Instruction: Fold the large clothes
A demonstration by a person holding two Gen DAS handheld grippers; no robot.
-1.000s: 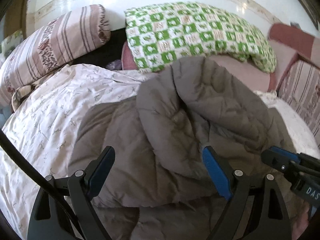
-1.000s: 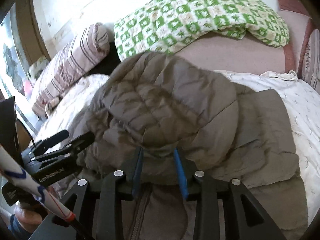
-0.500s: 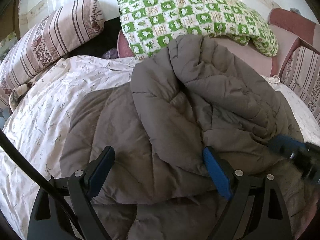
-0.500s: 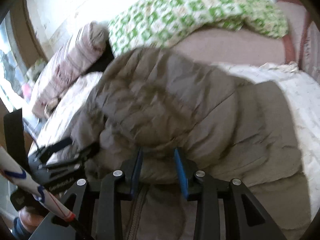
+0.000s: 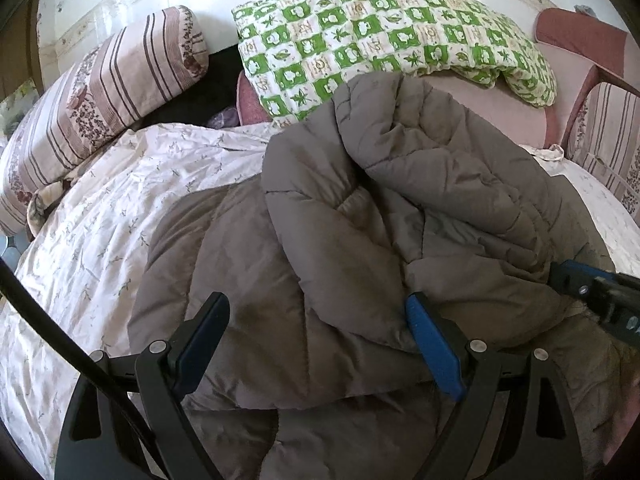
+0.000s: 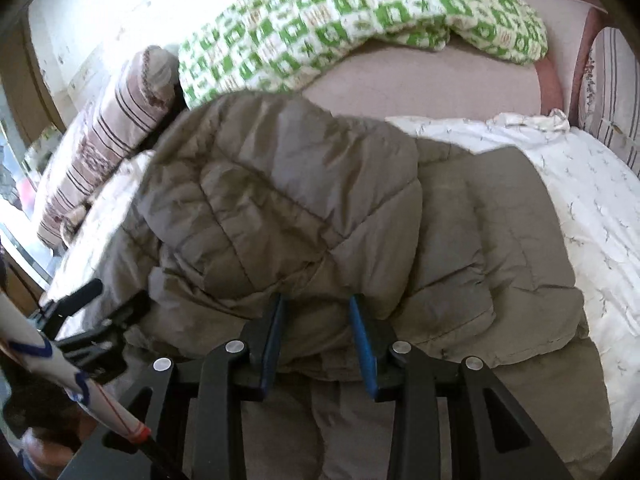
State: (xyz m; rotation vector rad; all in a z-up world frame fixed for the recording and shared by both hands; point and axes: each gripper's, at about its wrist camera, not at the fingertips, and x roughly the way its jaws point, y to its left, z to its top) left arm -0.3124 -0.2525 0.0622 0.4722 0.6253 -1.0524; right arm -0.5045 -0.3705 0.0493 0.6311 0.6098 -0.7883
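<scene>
Occluded, cropped and blurred regions

The padded jacket (image 5: 360, 220) is running off the bottom edge below the left gripper (image 5: 316, 340), and its raised fold is covering the bedsheet (image 5: 100, 220) ahead of the fingers. The right gripper (image 6: 316, 332) is hiding the bunched fabric between its pads, so contact is remaining unclear. To its left, the left gripper (image 6: 96, 320) is appearing blurred, partly behind a white cable (image 6: 60, 376). The striped pillow (image 6: 104, 152) is smearing.

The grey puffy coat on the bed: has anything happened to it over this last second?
The raised flap of the grey coat has come over toward the grippers. The right gripper stays closed on its bunched edge; the left gripper stays wide open. The bedding hasn't moved.
</scene>
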